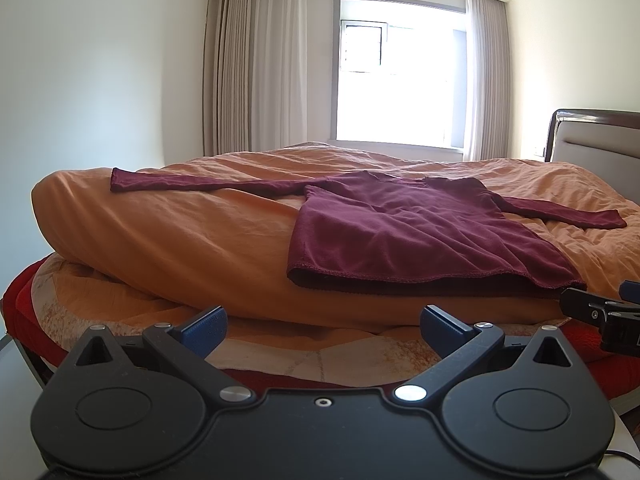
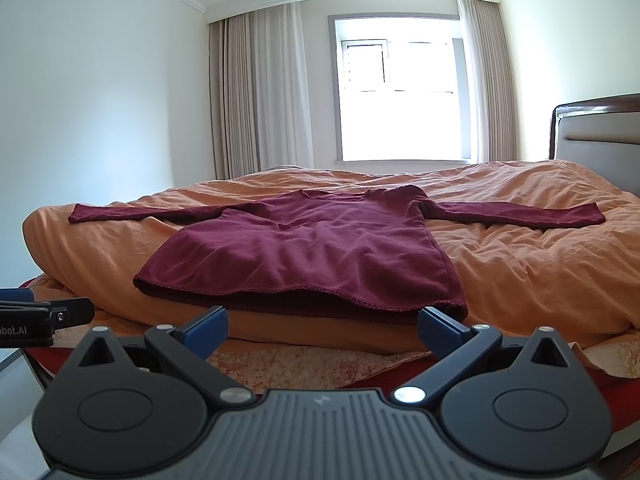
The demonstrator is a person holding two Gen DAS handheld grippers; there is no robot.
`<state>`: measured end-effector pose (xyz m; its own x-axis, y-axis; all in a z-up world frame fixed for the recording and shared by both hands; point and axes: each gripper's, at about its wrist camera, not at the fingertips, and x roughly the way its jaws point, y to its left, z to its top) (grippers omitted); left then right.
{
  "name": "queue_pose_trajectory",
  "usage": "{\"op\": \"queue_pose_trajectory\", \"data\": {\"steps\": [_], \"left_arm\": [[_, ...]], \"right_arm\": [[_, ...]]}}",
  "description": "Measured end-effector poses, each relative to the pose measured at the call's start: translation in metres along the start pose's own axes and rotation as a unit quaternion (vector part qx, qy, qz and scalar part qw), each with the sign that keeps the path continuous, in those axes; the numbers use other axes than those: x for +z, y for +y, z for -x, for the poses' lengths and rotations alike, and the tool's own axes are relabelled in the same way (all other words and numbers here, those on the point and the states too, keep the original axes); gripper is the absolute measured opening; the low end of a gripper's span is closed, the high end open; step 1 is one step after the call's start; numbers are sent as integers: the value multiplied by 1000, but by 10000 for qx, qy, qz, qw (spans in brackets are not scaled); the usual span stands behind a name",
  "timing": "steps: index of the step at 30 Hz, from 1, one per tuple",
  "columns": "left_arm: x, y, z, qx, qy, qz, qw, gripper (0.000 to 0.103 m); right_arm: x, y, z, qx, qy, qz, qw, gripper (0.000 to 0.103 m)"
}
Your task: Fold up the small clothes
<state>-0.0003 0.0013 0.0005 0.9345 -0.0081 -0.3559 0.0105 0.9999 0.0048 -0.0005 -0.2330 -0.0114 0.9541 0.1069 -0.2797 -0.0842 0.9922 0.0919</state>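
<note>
A dark red long-sleeved top (image 1: 404,232) lies flat on the orange duvet (image 1: 180,236), hem toward me, both sleeves spread out sideways. It also shows in the right wrist view (image 2: 312,248). My left gripper (image 1: 323,330) is open and empty, low in front of the bed, left of the hem. My right gripper (image 2: 322,330) is open and empty, just short of the hem's right half. Each gripper shows at the edge of the other's view: the right one (image 1: 600,312), the left one (image 2: 44,316).
The duvet (image 2: 520,256) lies bunched on a bed over a patterned sheet (image 1: 320,356) and a red blanket (image 1: 24,300). A padded headboard (image 2: 596,128) stands at the right. A curtained window (image 2: 400,96) is behind the bed, a white wall to the left.
</note>
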Motion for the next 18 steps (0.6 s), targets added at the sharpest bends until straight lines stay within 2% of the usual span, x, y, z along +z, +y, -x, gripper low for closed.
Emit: {"op": "queue_pose_trajectory", "data": {"steps": [18], "left_arm": [[-2,0,1,3,22,23,10000,102]], "right_arm": [[-2,2,-1,10,53,6,10000,103]]}}
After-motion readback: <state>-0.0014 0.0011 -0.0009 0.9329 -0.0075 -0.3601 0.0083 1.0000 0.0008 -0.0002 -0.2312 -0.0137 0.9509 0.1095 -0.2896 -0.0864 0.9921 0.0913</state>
